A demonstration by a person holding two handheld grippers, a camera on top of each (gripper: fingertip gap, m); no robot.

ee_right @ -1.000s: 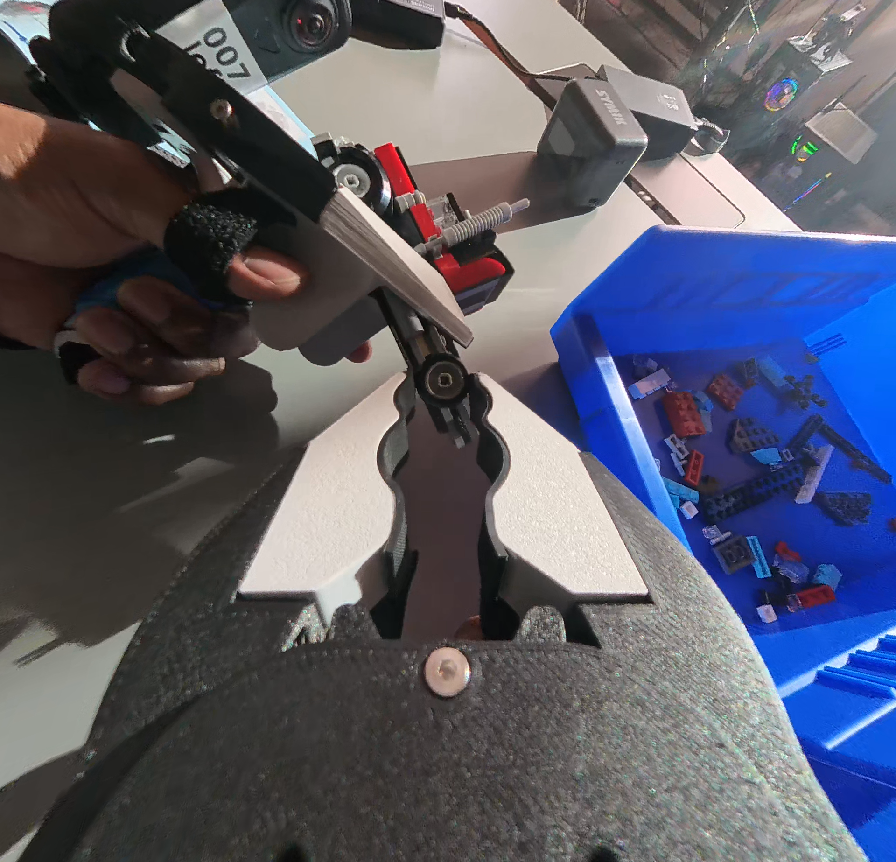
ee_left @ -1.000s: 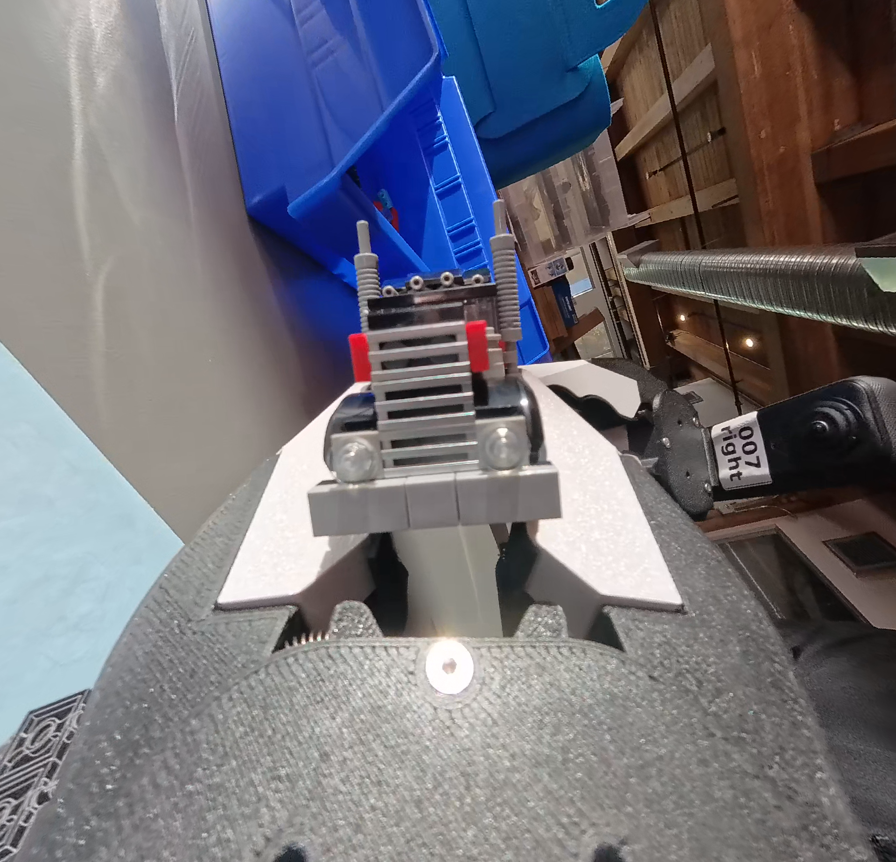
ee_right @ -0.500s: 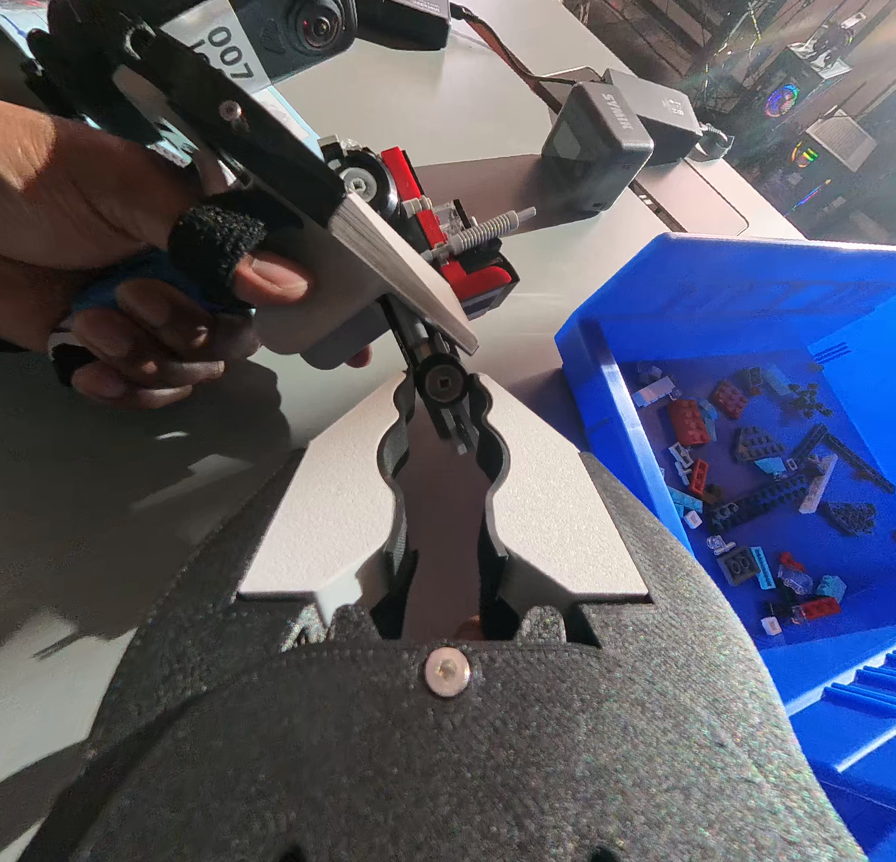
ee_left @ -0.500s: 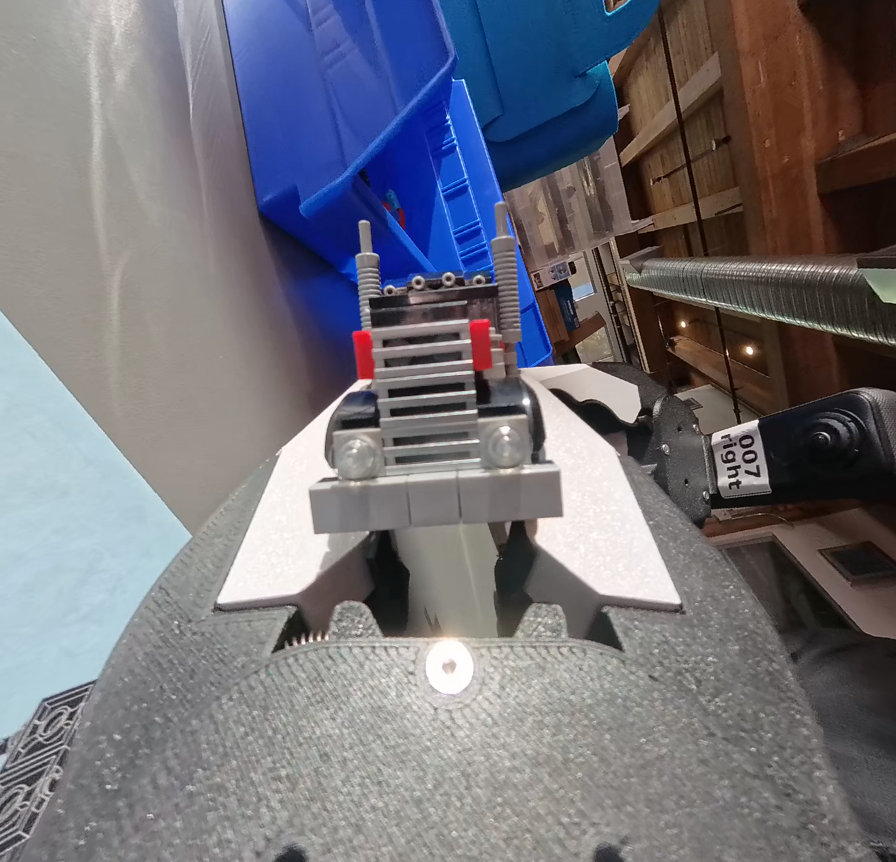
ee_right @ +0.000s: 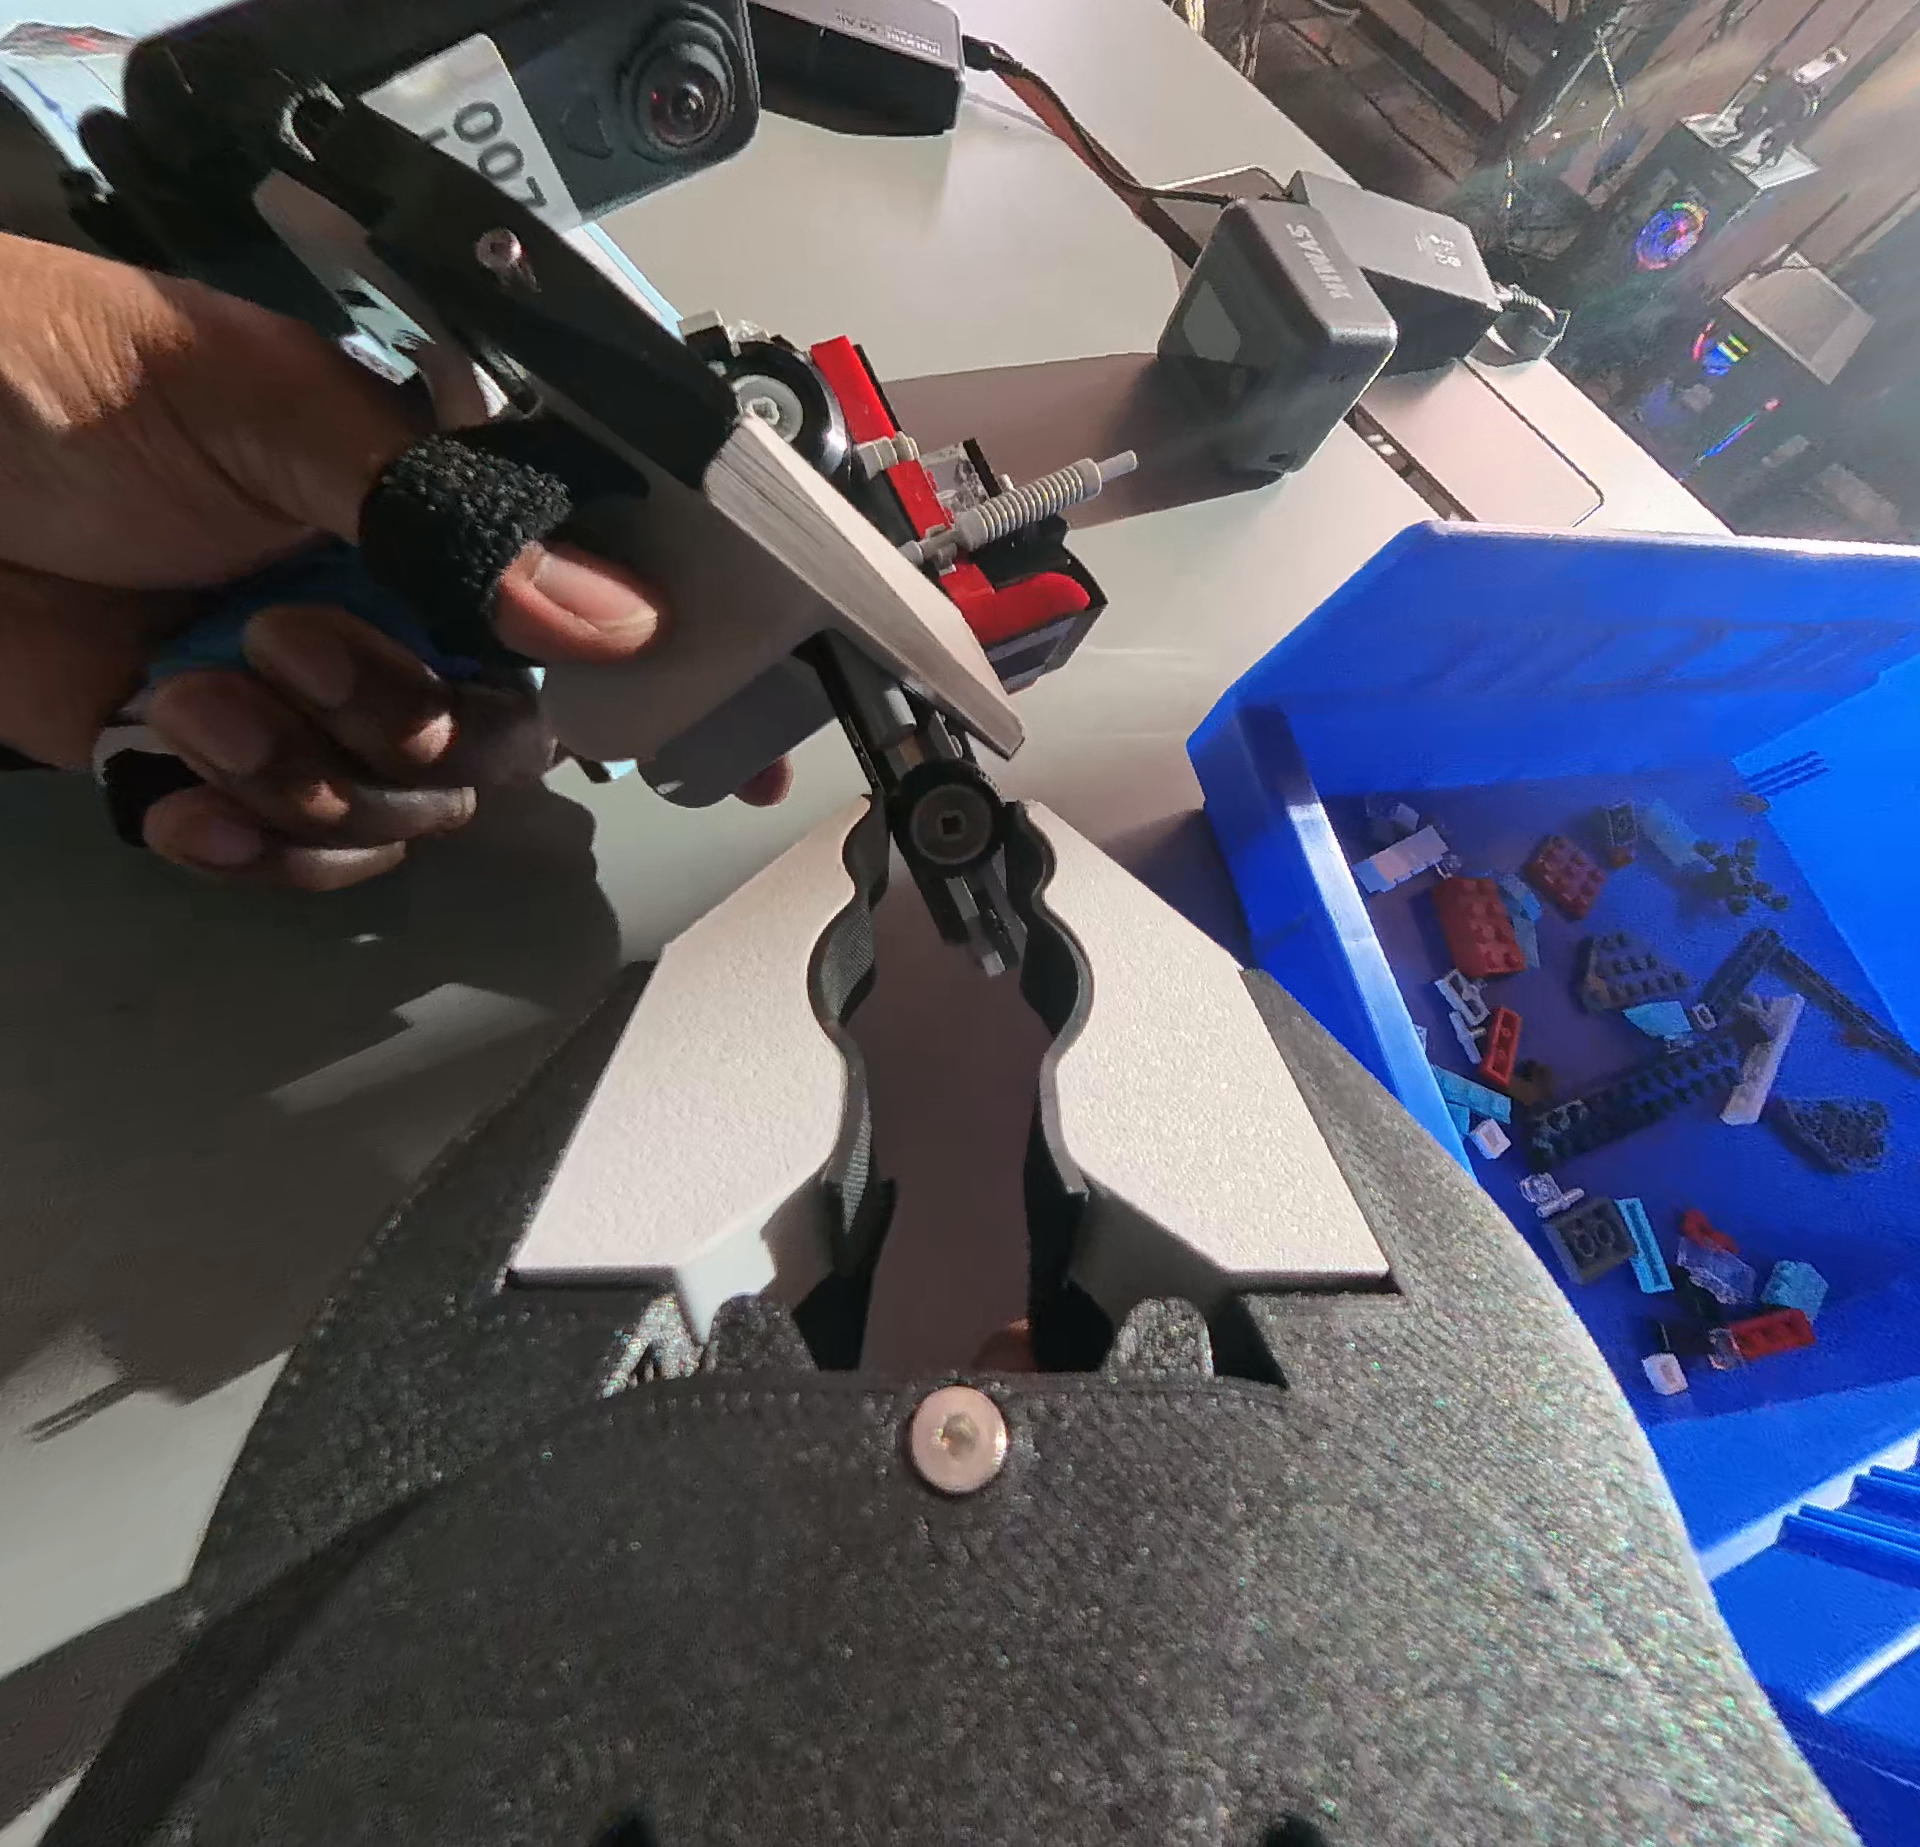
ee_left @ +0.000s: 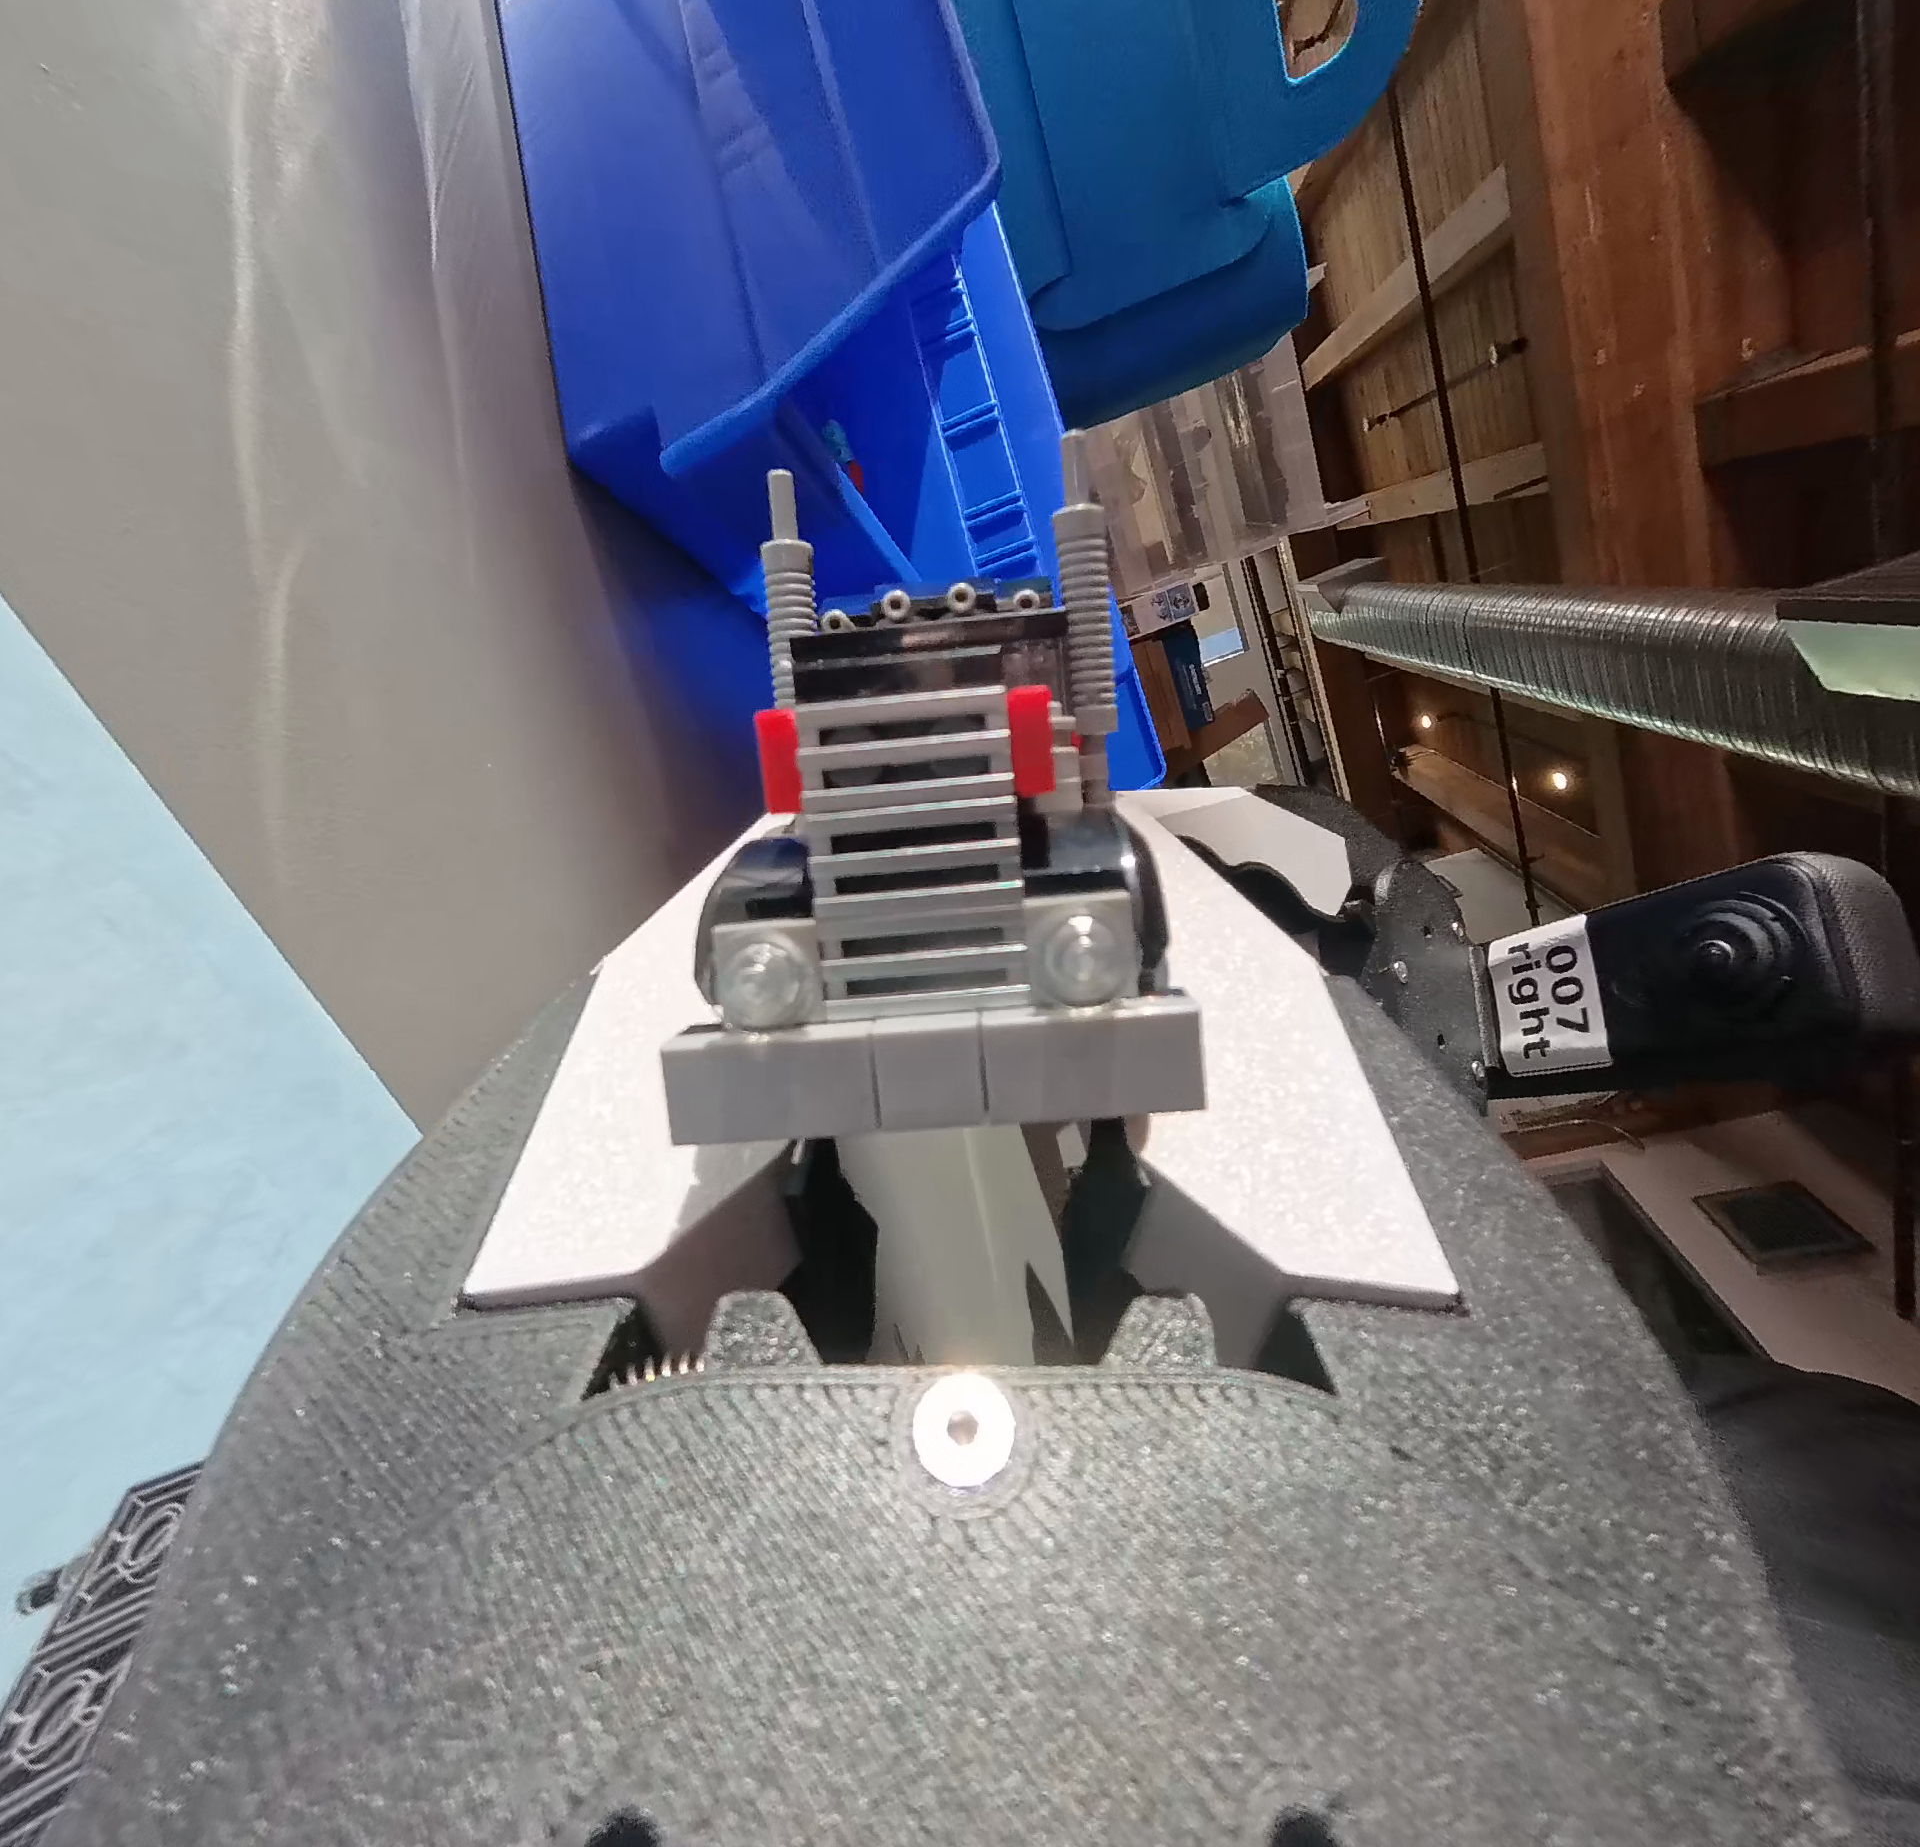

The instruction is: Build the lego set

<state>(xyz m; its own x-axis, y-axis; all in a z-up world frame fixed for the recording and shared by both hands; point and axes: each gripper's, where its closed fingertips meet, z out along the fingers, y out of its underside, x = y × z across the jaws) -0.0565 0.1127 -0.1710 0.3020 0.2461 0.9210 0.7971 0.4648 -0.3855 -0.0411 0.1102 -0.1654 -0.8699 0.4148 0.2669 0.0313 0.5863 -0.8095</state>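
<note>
A lego truck (ee_left: pixel 920 862) with a grey grille, red side bricks and two grey exhaust stacks faces the camera in the left wrist view. My left gripper (ee_left: pixel 966 862) is shut on its sides. In the right wrist view a hand holds that gripper (ee_right: pixel 977 654), and the truck (ee_right: pixel 935 509) lies tilted in it. My right gripper (ee_right: pixel 951 821) is shut on a small black wheel (ee_right: pixel 951 826) at the end of the truck's dark chassis. The right gripper also shows in the left wrist view (ee_left: pixel 1247 841), just behind the truck.
A blue bin (ee_right: pixel 1320 914) to the right holds several loose bricks (ee_right: pixel 1621 1049). More blue bins (ee_left: pixel 748 239) stand behind the truck. A black box-shaped device (ee_right: pixel 1278 343) and a grey adapter (ee_right: pixel 1403 228) sit on the grey table (ee_right: pixel 987 239). A patterned mat (ee_left: pixel 62 1631) lies at lower left. Both grippers' tips are close together, under 4 cm apart.
Both grippers keep their hold. The truck and both grippers have tilted and shifted slightly together; the blue bins have drifted right in the left wrist view.
</note>
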